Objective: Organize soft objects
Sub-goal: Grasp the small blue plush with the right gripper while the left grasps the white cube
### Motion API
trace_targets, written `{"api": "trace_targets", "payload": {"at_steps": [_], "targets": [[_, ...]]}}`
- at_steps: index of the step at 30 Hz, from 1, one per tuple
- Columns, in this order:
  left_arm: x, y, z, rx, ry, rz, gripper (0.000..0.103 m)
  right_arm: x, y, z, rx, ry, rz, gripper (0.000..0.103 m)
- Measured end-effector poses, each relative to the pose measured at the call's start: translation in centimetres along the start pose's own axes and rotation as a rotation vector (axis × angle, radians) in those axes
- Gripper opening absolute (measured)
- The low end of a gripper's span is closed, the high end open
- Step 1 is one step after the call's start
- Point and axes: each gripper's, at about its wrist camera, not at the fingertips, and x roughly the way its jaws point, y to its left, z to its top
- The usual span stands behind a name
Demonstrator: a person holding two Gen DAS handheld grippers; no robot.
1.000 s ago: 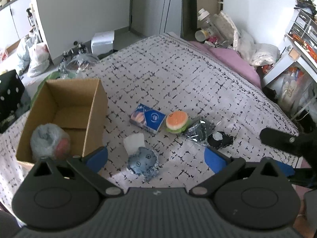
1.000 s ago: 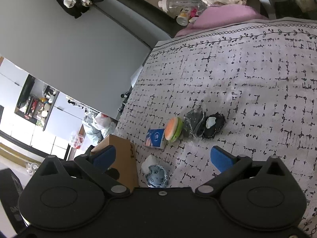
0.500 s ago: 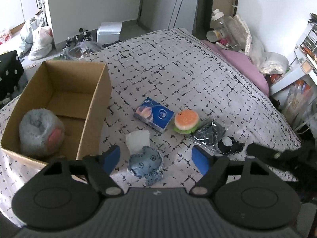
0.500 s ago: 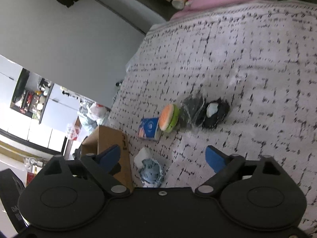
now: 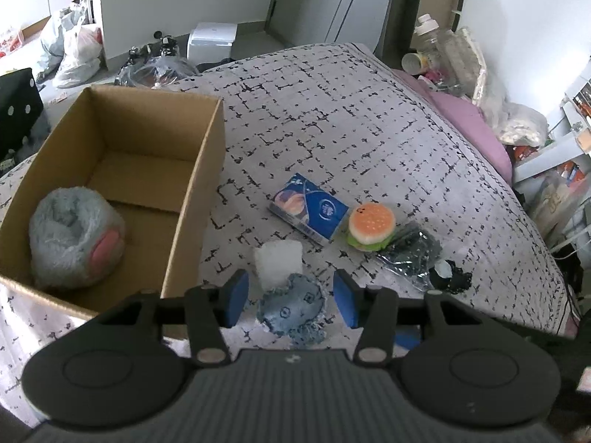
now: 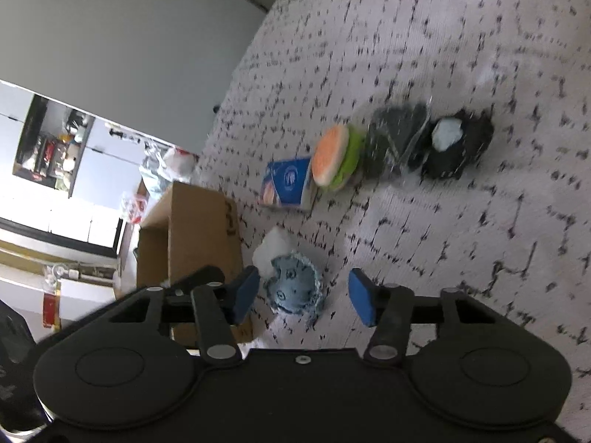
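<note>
Both hand-held grippers have dropped closer to the bed [image 5: 351, 118] since a second ago. Left hand-held gripper [image 5: 291, 304] and right hand-held gripper [image 6: 303, 296] have just been closing, jaws still apart, framing the blue denim plush [image 5: 291, 308], pads not touching. Cardboard box [image 5: 201, 192] holds a grey plush [image 5: 74, 238].

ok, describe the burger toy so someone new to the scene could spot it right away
Start at the open cardboard box on the patterned bedspread, then follow the row of small items lying beside it. The burger toy sits mid-row, between a blue tissue pack and a dark crinkly plastic bag. It is the only round one with an orange bun and a green lettuce rim.
</note>
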Motion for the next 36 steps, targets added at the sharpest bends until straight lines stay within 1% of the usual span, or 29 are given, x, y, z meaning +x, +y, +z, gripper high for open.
{"api": "trace_targets", "payload": {"at_steps": [1, 3, 6, 9, 10, 13, 19, 20, 22, 23, 24, 27, 29, 33, 36], "targets": [[0.1, 0.1, 0.2, 0.0, -0.001, 0.003, 0.05, 0.4, 0.1, -0.1, -0.002, 0.009, -0.003, 0.043], [0.5, 0.4, 0.4, -0.012, 0.006, -0.006, 0.05, 1.2, 0.3, -0.2, -0.009, 0.026, -0.015, 0.041], [1.3, 0.6, 0.8, -0.022, 0.02, -0.012, 0.05, 2.3, 0.5, -0.4, -0.018, 0.053, -0.043, 0.04], [1.7, 0.7, 1.0, -0.022, 0.022, -0.017, 0.051, 3.4, 0.5, -0.7, -0.023, 0.08, -0.068, 0.035], [1.7, 0.8, 1.0, -0.023, 0.022, -0.023, 0.053, 3.7, 0.5, -0.8, -0.025, 0.088, -0.076, 0.033], [2.1, 1.1, 1.1, -0.042, 0.033, -0.032, 0.054, 4.3, 0.3, -0.8, -0.012, 0.102, -0.081, 0.029], [2.9, 1.2, 1.3, -0.048, 0.047, -0.035, 0.054, 5.2, 0.7, -1.2, -0.029, 0.118, -0.096, 0.026], [3.0, 1.2, 1.3, -0.047, 0.049, -0.035, 0.054, 5.4, 0.9, -1.3, -0.03, 0.119, -0.105, 0.024], [3.3, 1.0, 1.3, -0.039, 0.048, -0.027, 0.054, 5.8, 1.0, -1.5, -0.04, 0.122, -0.13, 0.01], [3.4, 1.0, 1.4, -0.035, 0.047, -0.021, 0.054, 6.1, 1.0, -1.5, -0.042, 0.122, -0.135, 0.007], [3.4, 0.9, 1.4, -0.034, 0.047, -0.017, 0.054, 6.1, 0.8, -1.5, -0.041, 0.122, -0.141, 0.002], [3.5, 0.6, 1.5, -0.038, 0.045, -0.011, 0.054, 5.7, 0.7, -1.4, -0.038, 0.114, -0.137, 0.001], [3.4, 0.3, 1.6, -0.036, 0.045, -0.012, 0.054, 5.1, 0.8, -1.2, -0.048, 0.084, -0.153, 0.001], [3.2, -0.9, 1.4, -0.008, 0.031, -0.006, 0.056, 3.7, 0.6, -0.8, -0.027, 0.035, -0.15, 0.001], [3.9, -1.7, 1.3, 0.008, 0.046, 0.014, 0.057, 2.9, 0.4, -0.6, -0.018, 0.004, -0.158, 0.001]]}}
